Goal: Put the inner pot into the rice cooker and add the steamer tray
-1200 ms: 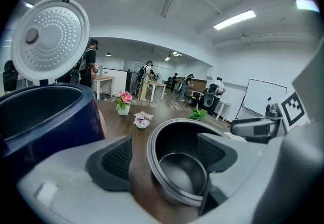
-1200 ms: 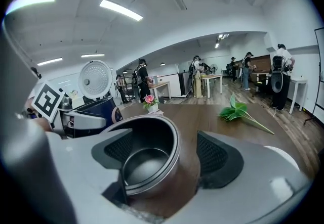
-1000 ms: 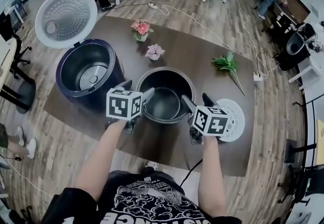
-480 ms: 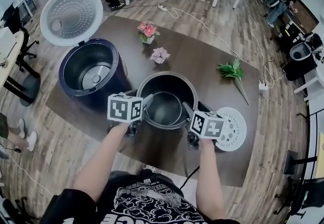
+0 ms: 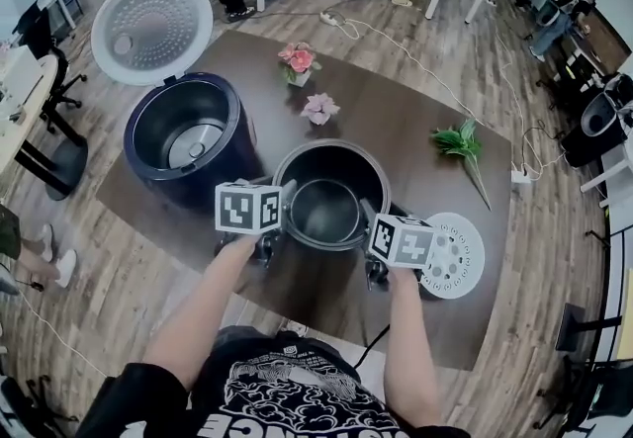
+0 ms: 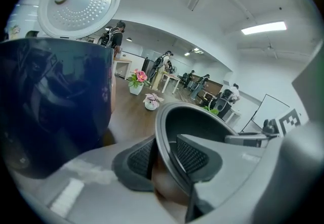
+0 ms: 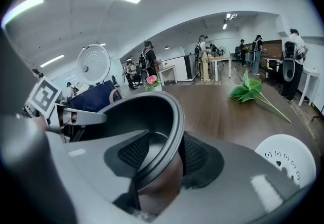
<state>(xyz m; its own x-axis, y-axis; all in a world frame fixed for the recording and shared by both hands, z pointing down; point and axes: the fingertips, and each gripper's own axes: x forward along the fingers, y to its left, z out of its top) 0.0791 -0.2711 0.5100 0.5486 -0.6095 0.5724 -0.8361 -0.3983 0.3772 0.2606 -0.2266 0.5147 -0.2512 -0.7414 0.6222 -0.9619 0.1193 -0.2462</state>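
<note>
While the left tool (image 5: 280,217) and the right tool (image 5: 370,220) have just been closing in, each has the rim of the inner pot (image 5: 331,167) between its pads, one pad on the outer wall and one inside. The pads look pressed onto it on both sides, a narrow pinch. The inner pot stands upright on the bench (image 5: 396,120), centre of the head view, with the tools at its lower-left and lower-right rim.

Here's what matters: the rice cooker (image 5: 148,164) sits just beside it to the upper left, mouth open and empty. Its lid (image 5: 150,28) stands open further up-left, clear of the opening. So the carry, I'd judge, goes up and left over the cooker's near wall, left tool leading since it's the nearer one.

A pink flower (image 5: 318,108) stands beyond the pot, out of that path. The steamer tray (image 5: 453,253) lies flat just right of the right tool, near the bench's front edge.
</note>
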